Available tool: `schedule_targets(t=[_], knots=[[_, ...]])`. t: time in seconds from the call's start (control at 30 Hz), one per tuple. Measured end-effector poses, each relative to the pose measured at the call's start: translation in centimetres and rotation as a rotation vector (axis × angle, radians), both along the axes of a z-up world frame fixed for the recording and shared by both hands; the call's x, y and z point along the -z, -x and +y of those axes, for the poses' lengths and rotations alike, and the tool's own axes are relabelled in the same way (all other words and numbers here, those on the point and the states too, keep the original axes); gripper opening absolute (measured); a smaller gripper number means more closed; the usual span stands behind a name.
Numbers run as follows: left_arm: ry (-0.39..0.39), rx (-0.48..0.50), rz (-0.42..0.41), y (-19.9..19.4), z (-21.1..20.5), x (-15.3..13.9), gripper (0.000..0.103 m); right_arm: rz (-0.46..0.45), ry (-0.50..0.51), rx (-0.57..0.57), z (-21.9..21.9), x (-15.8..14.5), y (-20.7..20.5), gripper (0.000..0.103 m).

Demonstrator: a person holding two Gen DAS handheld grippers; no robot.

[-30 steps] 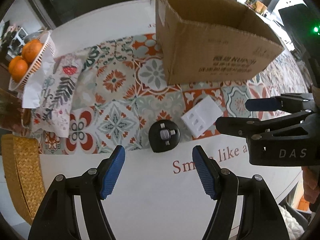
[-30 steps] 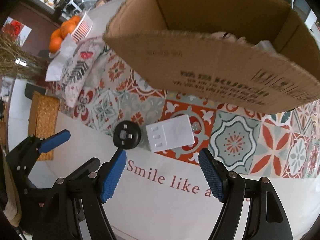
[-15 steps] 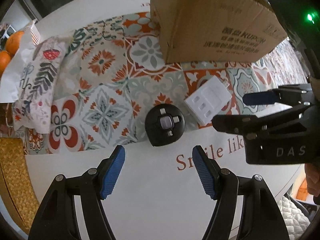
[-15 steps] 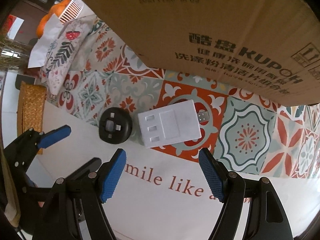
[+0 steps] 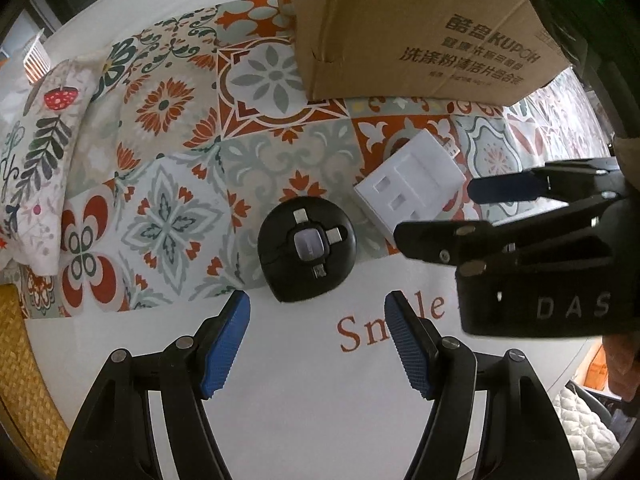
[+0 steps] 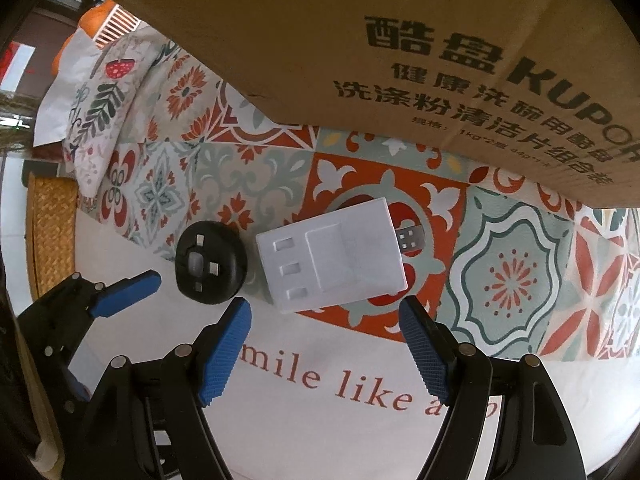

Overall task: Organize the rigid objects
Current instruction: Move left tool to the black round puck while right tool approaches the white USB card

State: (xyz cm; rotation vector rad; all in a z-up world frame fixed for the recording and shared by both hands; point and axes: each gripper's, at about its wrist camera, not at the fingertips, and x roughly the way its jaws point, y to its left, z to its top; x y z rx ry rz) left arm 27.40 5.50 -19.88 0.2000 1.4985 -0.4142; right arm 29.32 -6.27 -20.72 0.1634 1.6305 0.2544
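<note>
I'm holding left gripper [image 5: 318, 312] apart, empty, above black round adapter [image 5: 307, 254]; right gripper [image 6: 325, 318] apart, empty, above white USB hub [image 6: 332, 255].

Soft even indoor light, faint shadows, sharp centre, strong fisheye bending, dark vignetted corners

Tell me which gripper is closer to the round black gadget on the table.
Left. The left gripper hangs right over the round black gadget, open. The right gripper is beside it, lined up on the white USB hub, also open.
</note>
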Motion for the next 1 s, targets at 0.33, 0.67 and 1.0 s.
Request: schedule_targets(t=[0.33, 0.67, 1.0], knots=[[0.008, -0.016, 0.009, -0.7, 0.2, 0.9, 0.069, 0.007, 0.027, -0.017, 2.2, 1.3, -0.6, 0.078], [0.022, -0.028, 0.011, -1.5, 0.6, 1.1, 0.069, -0.014, 0.080, -0.032, 3.4, 3.0, -1.9, 0.079], [0.026, -0.018, 0.004, -2.4, -1.4, 1.2, 0.069, -0.082, 0.055, -0.058, 3.4, 2.4, -1.4, 0.046]])
